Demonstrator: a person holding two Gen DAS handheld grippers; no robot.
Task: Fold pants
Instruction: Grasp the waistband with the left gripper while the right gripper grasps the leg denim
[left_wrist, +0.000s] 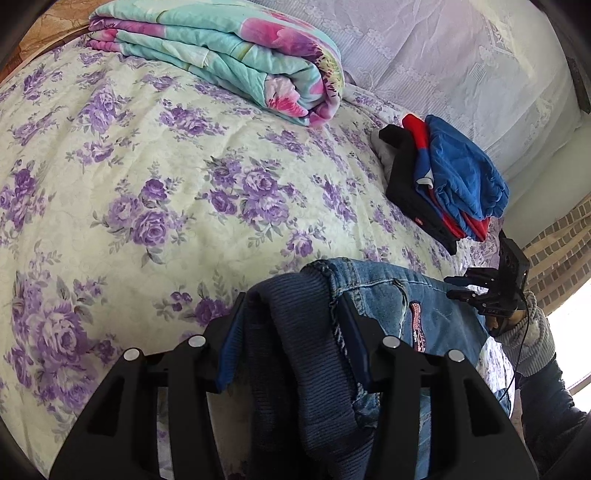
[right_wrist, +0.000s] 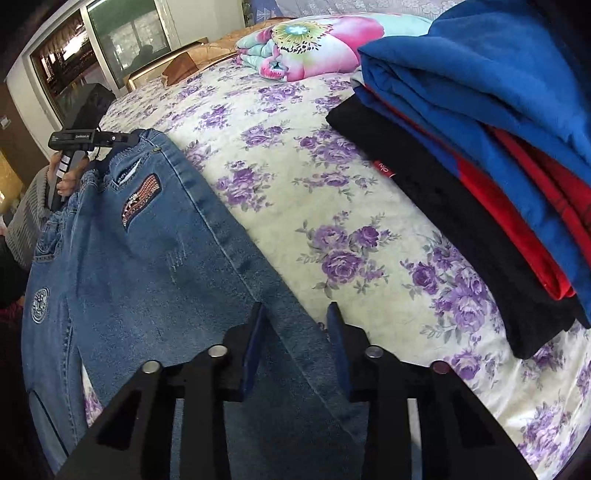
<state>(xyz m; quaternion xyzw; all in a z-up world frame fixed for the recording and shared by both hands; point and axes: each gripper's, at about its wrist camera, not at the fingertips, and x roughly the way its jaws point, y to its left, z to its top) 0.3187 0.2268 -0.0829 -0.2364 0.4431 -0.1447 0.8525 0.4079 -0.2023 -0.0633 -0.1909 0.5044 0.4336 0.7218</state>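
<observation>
the left gripper (left_wrist: 291, 325) angles downward, its 2 blue-padded fingers (left_wrist: 227, 354) closed on a thick bunch of cloth. the right gripper (right_wrist: 295, 332) tilts steeply down, jaws part open with denim between them, the right-hand pad clear of it. a hand (right_wrist: 68, 181) in a grey knitted sleeve (right_wrist: 29, 221) grips the left handle.

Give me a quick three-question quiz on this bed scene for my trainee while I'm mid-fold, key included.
1. True or false: the left gripper grips the jeans at the waistband.
2. Which colour tops the clothes stack? A red, B blue, C black.
3. What lies between the fingers of the right gripper?
Key: 1 true; 2 B; 3 the edge of a jeans leg, not yet pinched.
</observation>
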